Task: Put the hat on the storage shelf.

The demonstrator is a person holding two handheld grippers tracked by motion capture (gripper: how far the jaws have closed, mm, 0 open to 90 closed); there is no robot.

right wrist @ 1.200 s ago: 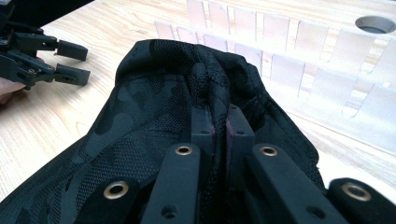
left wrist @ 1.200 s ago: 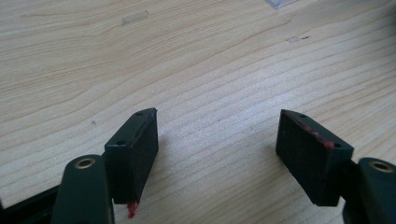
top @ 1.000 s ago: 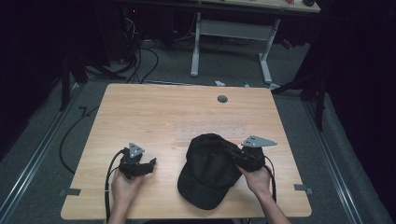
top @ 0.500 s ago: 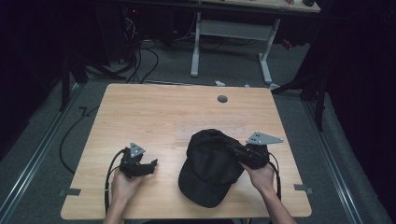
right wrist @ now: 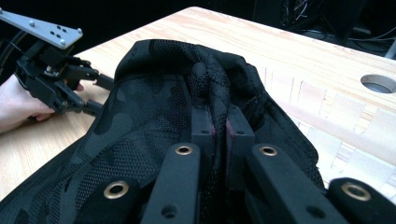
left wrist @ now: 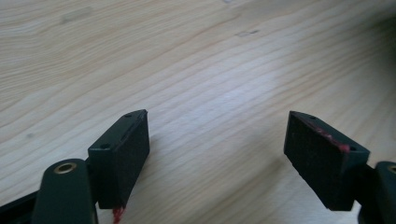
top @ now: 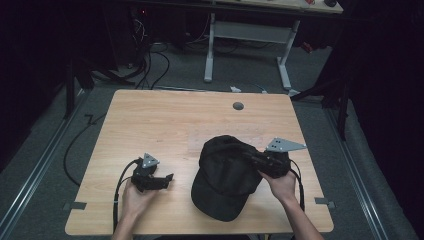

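High view: my right gripper (top: pixel 252 159) reaches in from the right, its jaws pinched on the crown of the black cap (top: pixel 225 177). The cap lies on the near right part of the wooden table (top: pixel 165 120), brim toward the near edge. My right hand (top: pixel 280 182) grasps the gripper body just beside the cap. My left gripper (top: pixel 167 178) sits low over the near left part of the table, well apart from the cap, jaws pointing toward it; my left hand (top: pixel 136 197) holds it from behind. A round grommet hole (top: pixel 238 106) marks the far side of the tabletop.

Left gripper view: my two black pads (left wrist: pixel 122 154) stand wide apart over bare wood grain, with nothing between them. These jaws have just been opening.

Right gripper view: my jaws are drawn together on a raised fold of the cap's mesh fabric (right wrist: pixel 212 86); the pads (right wrist: pixel 201 128) press the fold from both sides, red marks showing along their inner edges. The cap body spreads below and to the left. Beyond it, at the upper left, my left gripper (right wrist: pixel 100 93) points toward the cap, close to its edge.
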